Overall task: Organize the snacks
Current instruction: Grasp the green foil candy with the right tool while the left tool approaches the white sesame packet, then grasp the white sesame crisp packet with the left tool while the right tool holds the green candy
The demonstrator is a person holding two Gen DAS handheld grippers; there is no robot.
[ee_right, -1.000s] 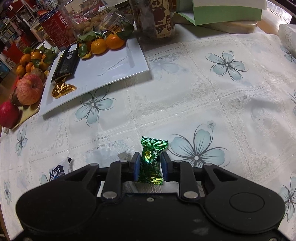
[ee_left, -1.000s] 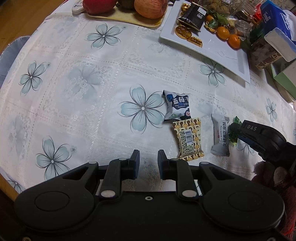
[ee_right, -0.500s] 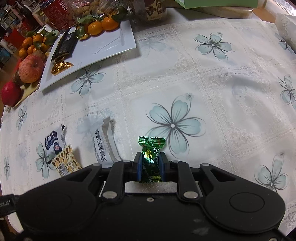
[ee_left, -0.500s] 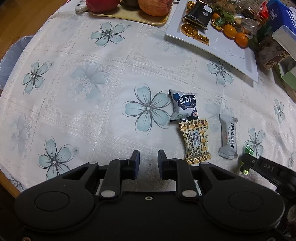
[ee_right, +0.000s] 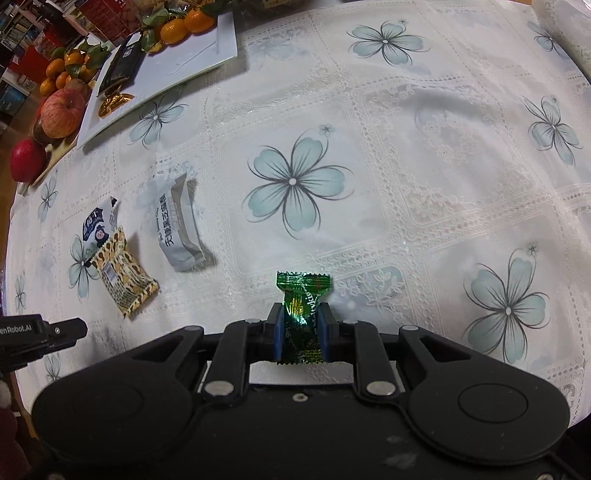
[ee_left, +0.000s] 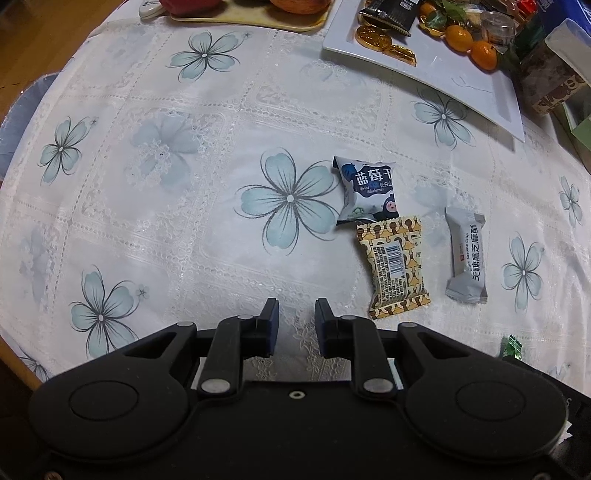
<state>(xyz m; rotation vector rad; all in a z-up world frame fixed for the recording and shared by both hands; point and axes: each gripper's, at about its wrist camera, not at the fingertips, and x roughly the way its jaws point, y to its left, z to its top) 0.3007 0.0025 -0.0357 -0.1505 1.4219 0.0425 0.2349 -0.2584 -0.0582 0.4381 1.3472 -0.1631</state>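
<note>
My right gripper is shut on a green foil candy, held above the flowered tablecloth; a corner of that candy shows at the lower right of the left wrist view. Three packets lie on the cloth: a blueberry packet, a yellow-brown packet touching it, and a grey sesame packet a little apart. My left gripper hovers left of the yellow-brown packet, pointing down, jaws slightly apart and empty. The white plate lies at the back.
The plate holds gold chocolate coins, a dark packet and small oranges. A fruit tray with an apple sits beside it. Boxes crowd the far right. The table edge runs at the lower left.
The right gripper closed on the green candy, lifted it and carried it away from the packets. In the left wrist view it slid out toward the lower right corner. The left gripper barely moved.
</note>
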